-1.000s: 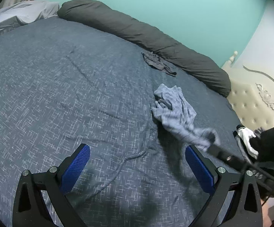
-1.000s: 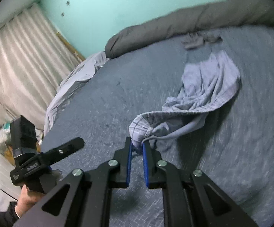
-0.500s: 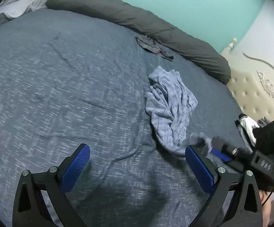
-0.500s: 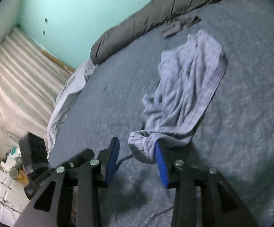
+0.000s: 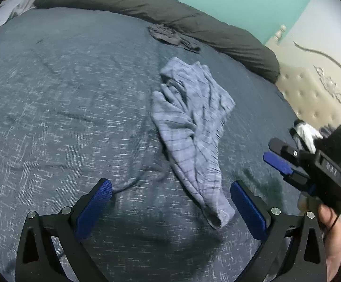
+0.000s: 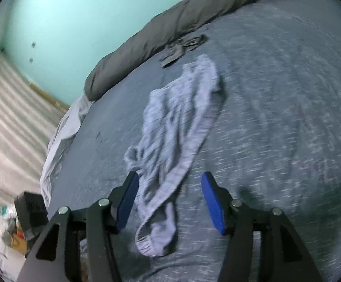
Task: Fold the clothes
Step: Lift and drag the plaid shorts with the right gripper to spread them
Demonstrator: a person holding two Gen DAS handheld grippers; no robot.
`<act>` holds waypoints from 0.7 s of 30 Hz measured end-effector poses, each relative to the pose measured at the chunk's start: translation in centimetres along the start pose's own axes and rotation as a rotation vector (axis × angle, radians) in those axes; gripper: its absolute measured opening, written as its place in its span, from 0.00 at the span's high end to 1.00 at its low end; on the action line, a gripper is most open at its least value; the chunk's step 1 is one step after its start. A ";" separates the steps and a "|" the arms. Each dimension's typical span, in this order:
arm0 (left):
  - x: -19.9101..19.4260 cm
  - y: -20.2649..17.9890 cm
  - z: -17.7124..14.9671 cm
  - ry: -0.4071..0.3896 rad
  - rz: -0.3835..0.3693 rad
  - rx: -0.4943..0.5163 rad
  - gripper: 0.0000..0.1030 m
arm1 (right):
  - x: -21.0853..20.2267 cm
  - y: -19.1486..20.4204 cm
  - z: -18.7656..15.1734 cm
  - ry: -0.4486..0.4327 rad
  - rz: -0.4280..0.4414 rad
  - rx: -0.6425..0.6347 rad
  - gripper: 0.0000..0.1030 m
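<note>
Releasing, that's the change: a second ago the right claw (image 6: 169, 202) is clamped on the waistband end of the checked shorts, now its jaws are opening and that hem lies loose between the pads, nothing pressing on it.

- Bed (image 5: 64, 117): blue-grey flecked cover, carries everything; dark grey rolled duvet (image 5: 170, 16) along the far edge.
- Light blue checked shorts (image 5: 194, 127): dragged toward the near edge, now stretched long and rumpled on the cover, near end just beside the left claw's right pad.
- Small dark garment (image 5: 172, 36): untouched, by the duvet.
- Left claw (image 5: 170, 211): wide open, empty, low over the cover.
- Right claw in the left view (image 5: 278, 157): off to the right, clear of the cloth.

Read: repositioning done, no fold made yet. Shorts likely need flattening first.
</note>
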State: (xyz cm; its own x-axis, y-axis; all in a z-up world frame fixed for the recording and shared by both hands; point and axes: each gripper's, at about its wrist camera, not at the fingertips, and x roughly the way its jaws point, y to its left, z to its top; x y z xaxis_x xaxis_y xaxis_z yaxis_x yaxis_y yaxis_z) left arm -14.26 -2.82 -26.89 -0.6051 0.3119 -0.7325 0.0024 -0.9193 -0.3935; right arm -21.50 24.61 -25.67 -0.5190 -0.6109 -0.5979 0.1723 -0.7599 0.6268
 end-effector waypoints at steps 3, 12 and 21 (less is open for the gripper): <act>0.3 -0.7 0.0 0.008 0.007 0.025 0.00 | -0.4 -1.1 0.3 -0.007 -0.002 0.038 0.44; 1.9 -2.1 -0.5 0.054 -0.015 0.046 0.00 | -0.8 -1.9 0.5 -0.013 0.000 0.051 0.42; 2.7 -2.2 -1.4 0.102 -0.057 0.046 0.00 | -1.2 -2.0 0.6 -0.014 0.020 0.042 0.42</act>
State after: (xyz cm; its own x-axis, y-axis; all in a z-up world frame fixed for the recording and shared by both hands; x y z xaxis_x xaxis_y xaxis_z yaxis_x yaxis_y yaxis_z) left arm -14.72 0.41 -28.76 -0.5191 0.3842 -0.7635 -0.0671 -0.9088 -0.4118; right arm -21.78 26.98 -25.93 -0.5277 -0.6224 -0.5781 0.1476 -0.7373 0.6592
